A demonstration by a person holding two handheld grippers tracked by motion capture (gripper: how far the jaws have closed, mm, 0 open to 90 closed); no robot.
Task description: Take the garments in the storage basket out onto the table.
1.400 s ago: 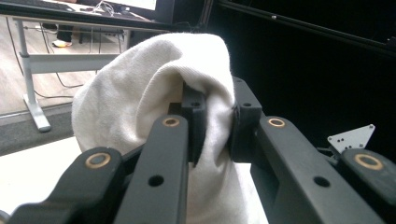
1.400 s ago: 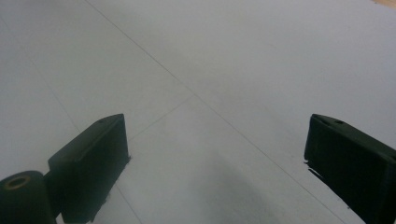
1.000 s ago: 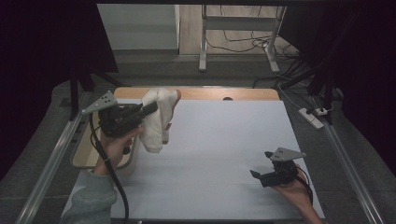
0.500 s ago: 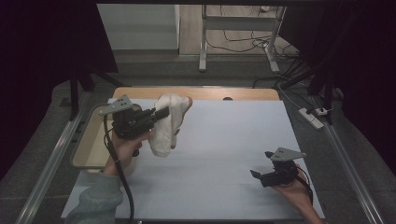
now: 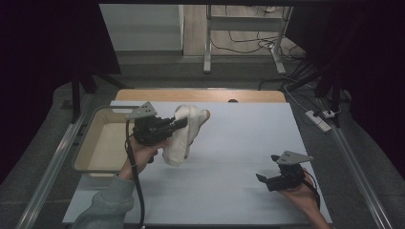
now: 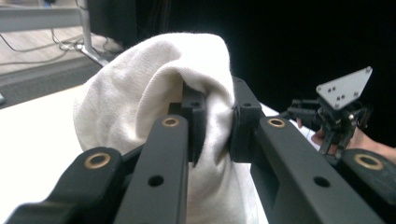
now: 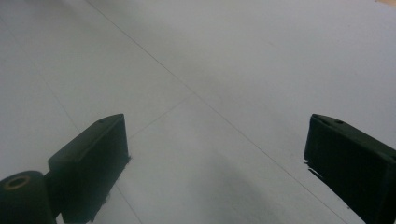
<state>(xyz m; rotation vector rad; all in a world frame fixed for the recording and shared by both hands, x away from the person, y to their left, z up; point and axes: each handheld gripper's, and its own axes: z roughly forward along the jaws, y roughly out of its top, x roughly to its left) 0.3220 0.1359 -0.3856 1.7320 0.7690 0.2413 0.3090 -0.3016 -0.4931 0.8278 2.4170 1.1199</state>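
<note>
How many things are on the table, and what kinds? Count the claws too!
White cloth: 1, pinched in the left claw
Beige bin: 1, at the table's left edge
Claws: 2, the left one and the right claw, which is open and holding nothing
Total: 4
</note>
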